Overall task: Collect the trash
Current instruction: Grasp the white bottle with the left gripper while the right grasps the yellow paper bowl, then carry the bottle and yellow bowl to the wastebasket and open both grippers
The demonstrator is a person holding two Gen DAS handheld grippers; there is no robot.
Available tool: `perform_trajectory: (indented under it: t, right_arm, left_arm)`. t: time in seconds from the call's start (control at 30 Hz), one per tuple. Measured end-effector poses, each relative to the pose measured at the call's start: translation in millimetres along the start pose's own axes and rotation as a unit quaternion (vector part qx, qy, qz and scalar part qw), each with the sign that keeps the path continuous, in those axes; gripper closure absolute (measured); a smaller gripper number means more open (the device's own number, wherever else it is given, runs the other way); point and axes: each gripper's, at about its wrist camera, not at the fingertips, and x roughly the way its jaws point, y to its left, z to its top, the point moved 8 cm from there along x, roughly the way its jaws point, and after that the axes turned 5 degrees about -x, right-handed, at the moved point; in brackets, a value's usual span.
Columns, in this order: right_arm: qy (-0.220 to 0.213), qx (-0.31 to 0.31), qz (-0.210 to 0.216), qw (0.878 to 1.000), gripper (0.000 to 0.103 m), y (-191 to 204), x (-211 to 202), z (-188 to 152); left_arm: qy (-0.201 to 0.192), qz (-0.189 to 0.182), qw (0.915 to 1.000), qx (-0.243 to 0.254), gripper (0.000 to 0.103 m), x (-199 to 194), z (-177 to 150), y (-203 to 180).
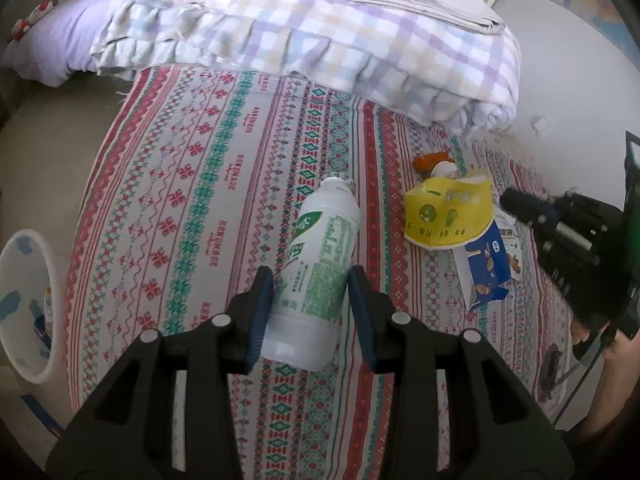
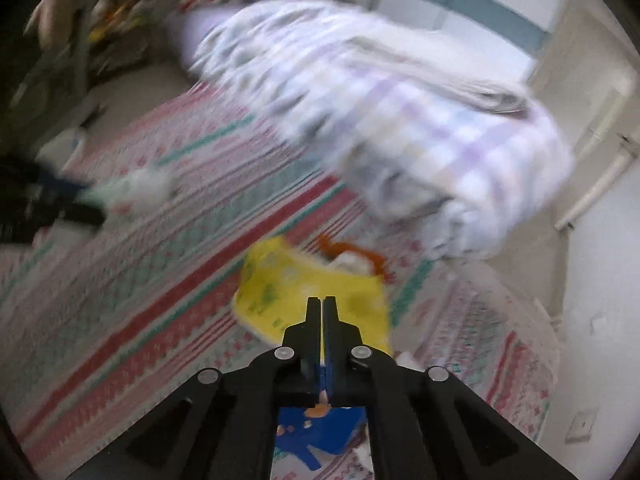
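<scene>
A white plastic bottle with a green label (image 1: 318, 268) lies on the patterned bedspread (image 1: 192, 208). My left gripper (image 1: 311, 280) is open, its blue-padded fingers (image 1: 262, 304) on either side of the bottle's lower half. A yellow paper bag (image 1: 448, 212) and a blue snack box (image 1: 490, 268) lie to the right, with orange peel (image 1: 434, 162) behind. My right gripper (image 2: 322, 304) is shut above the yellow bag (image 2: 288, 292), with the blue box (image 2: 320, 428) below it; that view is blurred. It also shows in the left wrist view (image 1: 516, 202).
A folded checked quilt (image 1: 320, 32) fills the back of the bed. A white trash bin (image 1: 28, 304) with a few items inside stands on the floor left of the bed. The bed's right edge drops to a pale floor (image 1: 560, 80).
</scene>
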Motion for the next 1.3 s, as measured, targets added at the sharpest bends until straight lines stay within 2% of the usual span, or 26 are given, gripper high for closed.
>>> perform_trajectory:
  t: [0.03,0.07,0.1,0.13,0.17,0.33,0.43,0.5,0.53,0.6,0.63,0.67,0.7,0.93,1.07,1.3]
  right_arm:
    - [-0.003,0.013,0.006,1.0,0.089,-4.6,0.1,1.9]
    - [-0.004,0.018,0.017,1.0,0.071,-6.2,0.4,1.6]
    - [-0.005,0.014,0.018,1.0,0.037,-6.4,2.7,1.5]
    - [-0.005,0.004,0.009,1.0,0.022,-5.7,6.0,2.9]
    - [-0.008,-0.021,-0.006,1.0,0.014,-0.4,9.1,4.0]
    - [0.009,-0.115,-0.016,0.993,0.015,32.0,25.4,11.2]
    - [0.043,-0.208,-0.05,0.976,0.017,47.3,42.0,14.6]
    - [0.087,-0.247,-0.05,0.964,0.042,52.1,55.8,12.1]
    - [0.101,-0.251,-0.058,0.961,0.048,49.5,57.9,11.9]
    - [0.099,-0.233,-0.048,0.966,0.07,43.1,49.5,19.0]
    - [0.09,-0.214,-0.033,0.972,0.074,39.6,42.1,23.1]
    - [0.078,-0.187,-0.011,0.979,0.083,35.4,31.7,27.1]
    - [0.072,-0.176,-0.01,0.982,0.085,31.1,25.0,28.7]
    - [0.045,-0.128,0.005,0.991,0.086,31.0,-9.7,27.8]
    - [-0.002,-0.046,0.018,0.999,0.086,28.7,-30.0,43.3]
    - [-0.062,0.057,0.067,0.994,0.086,46.0,-64.9,76.4]
  left_arm:
    - [-0.001,0.0,1.0,-0.002,0.062,-0.9,-1.1,2.0]
    - [-0.002,0.0,1.0,-0.004,0.062,-2.6,-2.8,3.8]
    - [-0.003,-0.001,1.0,-0.009,0.062,-4.5,-5.6,6.3]
    - [-0.002,-0.002,0.9998,-0.017,0.062,-6.6,-9.8,10.9]
    - [-0.001,-0.003,0.9997,-0.026,0.062,-8.1,-13.4,14.6]
    - [-0.003,-0.002,0.9982,-0.06,0.062,-16.4,-25.4,34.6]
    - [-0.011,0.006,0.9981,-0.06,0.062,-21.2,-28.8,43.5]
    - [-0.008,0.003,0.9976,-0.069,0.062,-20.8,-29.8,49.8]
    - [-0.006,0.0,0.9972,-0.075,0.062,-20.6,-29.1,52.9]
    - [-0.008,-0.006,0.9963,-0.085,0.062,-22.6,-27.0,58.0]
    - [-0.011,-0.009,0.9962,-0.086,0.062,-24.1,-25.8,58.7]
    - [-0.014,-0.012,0.996,-0.087,0.062,-25.9,-24.0,59.2]
    - [-0.017,-0.015,0.9958,-0.088,0.062,-27.6,-23.5,59.4]
    - [-0.027,-0.031,0.9939,-0.102,0.062,-39.4,-22.1,65.9]
    - [-0.044,-0.023,0.9926,-0.111,0.062,-49.3,-18.2,78.0]
    - [-0.069,-0.053,0.9825,-0.165,0.063,-74.5,-13.1,115.8]
